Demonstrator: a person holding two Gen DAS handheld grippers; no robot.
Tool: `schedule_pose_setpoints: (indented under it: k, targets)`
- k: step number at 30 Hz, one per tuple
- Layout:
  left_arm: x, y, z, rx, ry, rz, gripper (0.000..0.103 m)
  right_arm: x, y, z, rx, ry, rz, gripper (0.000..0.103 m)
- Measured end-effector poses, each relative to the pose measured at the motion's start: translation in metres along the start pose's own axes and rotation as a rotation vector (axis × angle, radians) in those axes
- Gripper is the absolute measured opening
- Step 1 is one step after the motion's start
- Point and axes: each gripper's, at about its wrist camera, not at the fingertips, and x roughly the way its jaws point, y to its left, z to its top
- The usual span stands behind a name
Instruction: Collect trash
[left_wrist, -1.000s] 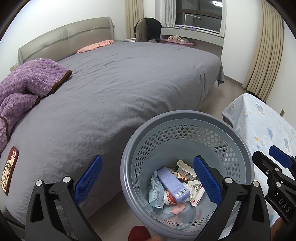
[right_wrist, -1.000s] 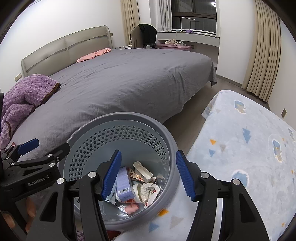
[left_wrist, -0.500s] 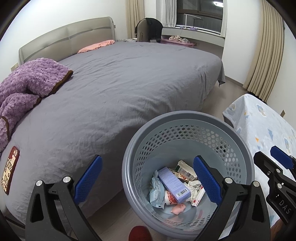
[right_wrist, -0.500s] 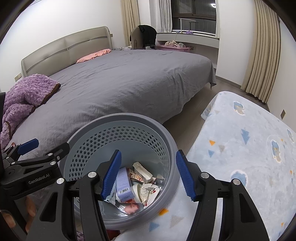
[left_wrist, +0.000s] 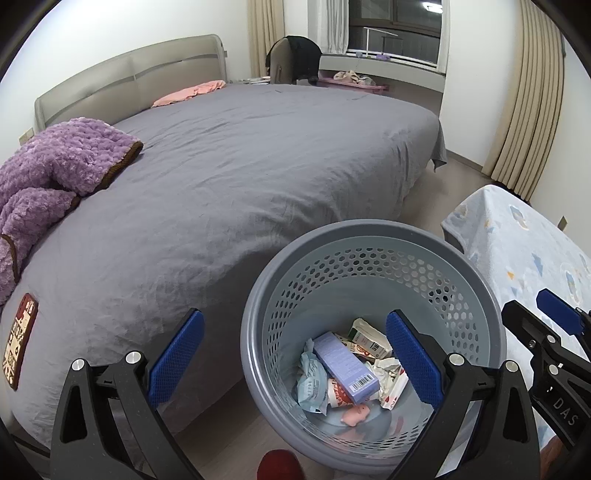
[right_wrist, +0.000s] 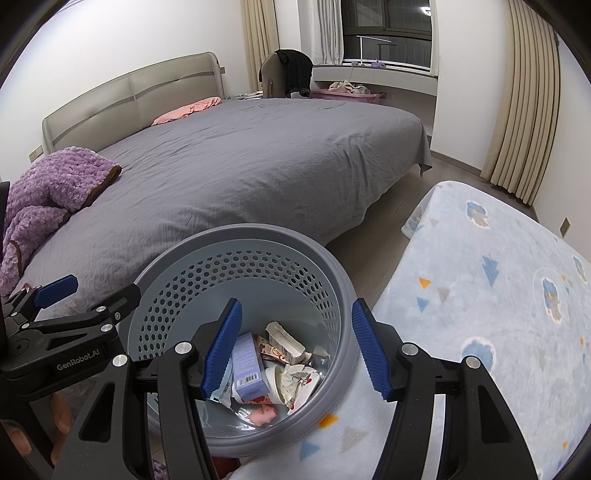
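Observation:
A grey perforated trash basket (left_wrist: 369, 236) stands on the floor between the beds, also in the right wrist view (right_wrist: 236, 240). It holds a purple box (left_wrist: 345, 367), crumpled wrappers (left_wrist: 312, 384), a small carton (left_wrist: 365, 334) and a pink pig figure (left_wrist: 355, 412). The same box (right_wrist: 248, 369) and pig (right_wrist: 263, 410) show in the right wrist view. My left gripper (left_wrist: 295, 362) is open and empty above the basket's left rim. My right gripper (right_wrist: 295, 347) is open and empty over the basket.
A large bed with a grey sheet (left_wrist: 236, 177) lies left and behind the basket. A purple blanket (left_wrist: 48, 173) lies on its left side. A pale blue patterned blanket (right_wrist: 498, 295) covers a low surface on the right. Curtains (left_wrist: 524, 103) hang at the far right.
Both views have barely shifted; the basket sits a little further right and lower in the left wrist view. Both grippers stay open and empty.

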Motion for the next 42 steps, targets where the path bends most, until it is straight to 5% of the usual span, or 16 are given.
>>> schedule_pose_setpoints:
  k: [42]
  targets:
    - [0.0, -0.0033, -0.002, -0.003, 0.003, -0.017, 0.097, 0.0004, 0.0019, -0.0008, -0.002, 0.0, 0.0, 0.059]
